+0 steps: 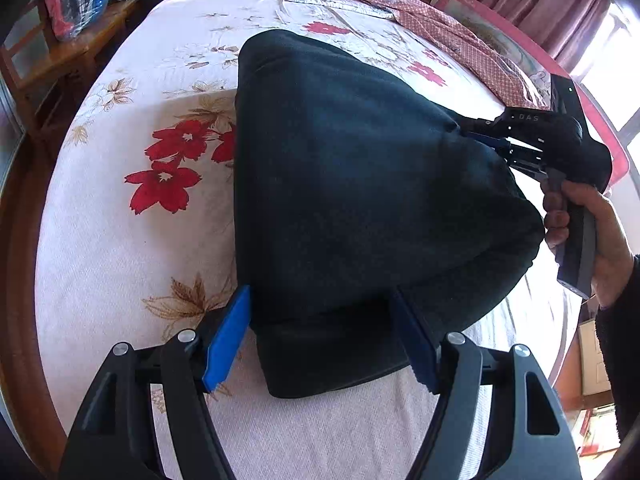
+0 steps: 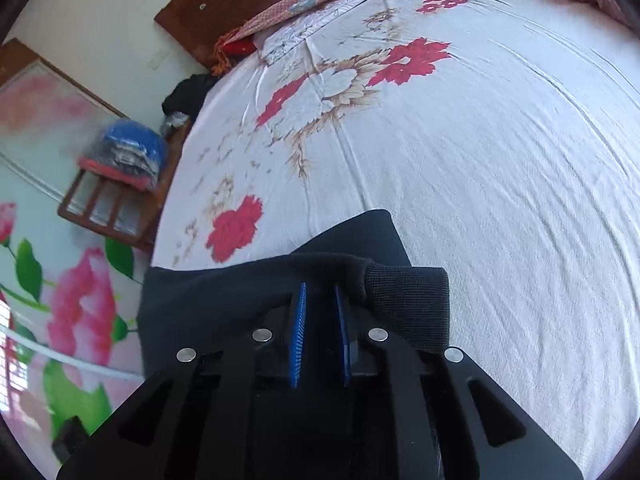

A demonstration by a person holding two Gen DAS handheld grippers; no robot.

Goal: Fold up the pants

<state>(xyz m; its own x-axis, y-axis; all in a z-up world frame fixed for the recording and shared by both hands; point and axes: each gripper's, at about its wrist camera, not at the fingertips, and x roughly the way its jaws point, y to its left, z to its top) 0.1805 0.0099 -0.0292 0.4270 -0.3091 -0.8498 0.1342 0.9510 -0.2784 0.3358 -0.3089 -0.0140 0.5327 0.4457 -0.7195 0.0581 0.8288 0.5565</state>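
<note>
Dark navy pants (image 1: 360, 184) lie bunched in a folded heap on the flowered bed sheet (image 1: 120, 240). My left gripper (image 1: 320, 336) stands open over the heap's near corner, one blue pad on each side of the cloth. My right gripper (image 1: 478, 136), held by a hand (image 1: 600, 240), comes in from the right and is shut on a pinch of the pants' far right edge. In the right wrist view its blue pads (image 2: 298, 328) sit close together, the right gripper (image 2: 320, 292) nipping dark cloth next to a ribbed cuff (image 2: 412, 304). The pants (image 2: 224, 296) spread to the left below it.
A pink checked blanket (image 1: 420, 12) lies crumpled along the head of the bed. A wooden stand (image 1: 68, 52) with a blue bundle (image 2: 132, 152) is off the bed's left side, next to black clothes (image 2: 188, 96). White sheet (image 2: 500, 200) stretches to the right.
</note>
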